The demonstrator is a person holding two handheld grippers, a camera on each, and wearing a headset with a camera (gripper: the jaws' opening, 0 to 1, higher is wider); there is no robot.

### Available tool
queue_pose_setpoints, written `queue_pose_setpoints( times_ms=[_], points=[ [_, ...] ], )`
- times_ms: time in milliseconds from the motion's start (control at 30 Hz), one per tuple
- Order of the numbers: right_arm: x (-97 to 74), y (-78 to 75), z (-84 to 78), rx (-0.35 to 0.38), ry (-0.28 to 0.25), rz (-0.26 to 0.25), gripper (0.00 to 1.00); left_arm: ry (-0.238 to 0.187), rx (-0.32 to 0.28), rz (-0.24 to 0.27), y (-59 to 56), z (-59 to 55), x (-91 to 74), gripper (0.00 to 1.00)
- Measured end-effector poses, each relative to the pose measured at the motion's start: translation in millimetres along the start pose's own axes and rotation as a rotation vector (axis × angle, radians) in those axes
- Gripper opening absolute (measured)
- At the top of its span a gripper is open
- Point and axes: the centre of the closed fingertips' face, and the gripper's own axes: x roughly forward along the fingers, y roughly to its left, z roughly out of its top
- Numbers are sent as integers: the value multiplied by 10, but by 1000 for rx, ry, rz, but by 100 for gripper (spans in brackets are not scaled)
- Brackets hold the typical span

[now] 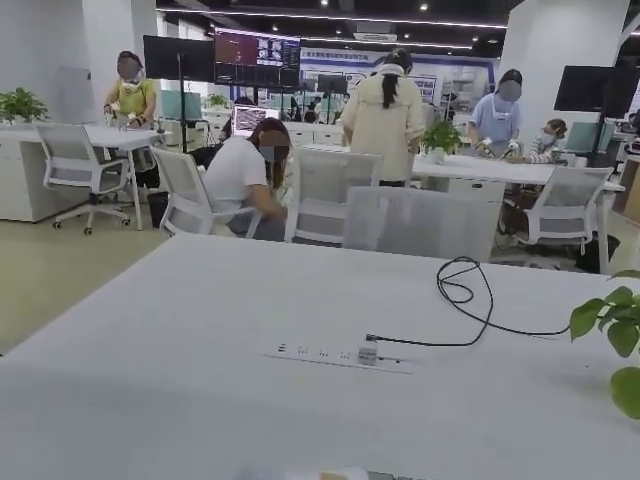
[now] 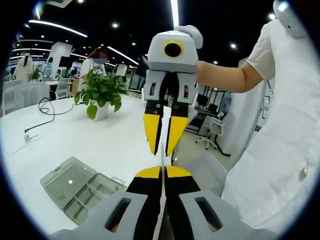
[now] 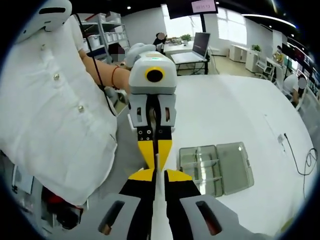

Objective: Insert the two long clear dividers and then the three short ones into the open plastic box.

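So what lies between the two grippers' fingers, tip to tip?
A thin clear divider, edge-on in the left gripper view, bridges the short gap from the left gripper to the right gripper. Both appear shut on it.

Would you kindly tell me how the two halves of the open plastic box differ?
The base shows partition lines inside; the lid is plain. The base lies nearer the left tool, the lid beyond it. Both are clear, similar in size and lie flat on the white table.

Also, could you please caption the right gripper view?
Left gripper and right gripper pinch a thin clear divider beside the open clear plastic box.
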Motion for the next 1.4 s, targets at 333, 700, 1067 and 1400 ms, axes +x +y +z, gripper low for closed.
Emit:
queue_pose_setpoints(
  times_ms=[333,700,1067,1400],
  points=[
    [17,8,-19,-13,5,20,4,-8,16,2,0,17,-3,0],
    [25,50,-12,-9,2,46,3,-18,62,-11,-26,17,-13,0],
    [43,54,-21,-2,3,54,3,-29,76,-11,-23,25,-18,0],
    [37,26,-36,0,2,48,3,-22,80,-11,-28,3,-13,2]
  ],
)
